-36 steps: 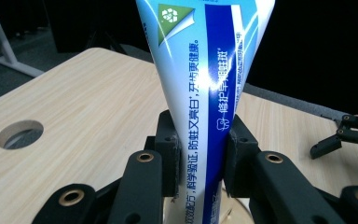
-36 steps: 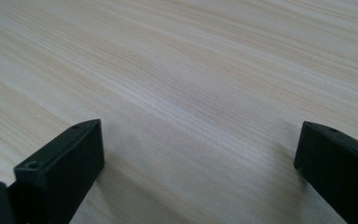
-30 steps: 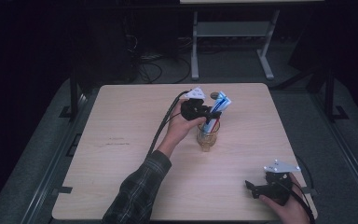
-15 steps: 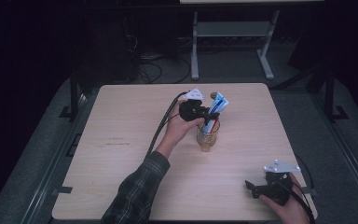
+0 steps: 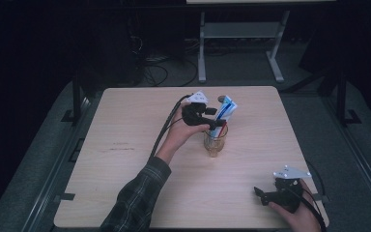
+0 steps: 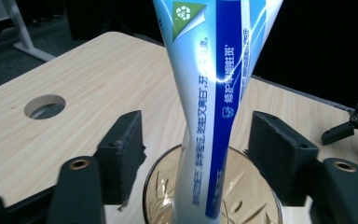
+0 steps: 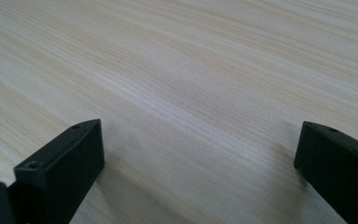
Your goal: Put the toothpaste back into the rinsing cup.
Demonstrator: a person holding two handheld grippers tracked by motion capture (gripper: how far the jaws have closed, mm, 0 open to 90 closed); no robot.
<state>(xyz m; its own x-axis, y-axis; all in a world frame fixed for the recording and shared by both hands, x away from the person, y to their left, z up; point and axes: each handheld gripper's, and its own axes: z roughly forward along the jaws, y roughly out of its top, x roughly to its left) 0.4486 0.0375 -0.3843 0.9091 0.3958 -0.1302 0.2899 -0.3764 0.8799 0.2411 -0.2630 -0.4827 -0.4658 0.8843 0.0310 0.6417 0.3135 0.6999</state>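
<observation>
Since the earlier frame the left hand-held gripper has barely shifted, but its jaws have just been opening and now stand wide, one on each side of the toothpaste tube without pressing it. That tube stands tilted in the glass cup near the middle of the table. Well apart, near the table's front right corner, the right hand-held gripper sits with jaws wide over bare wood.
</observation>
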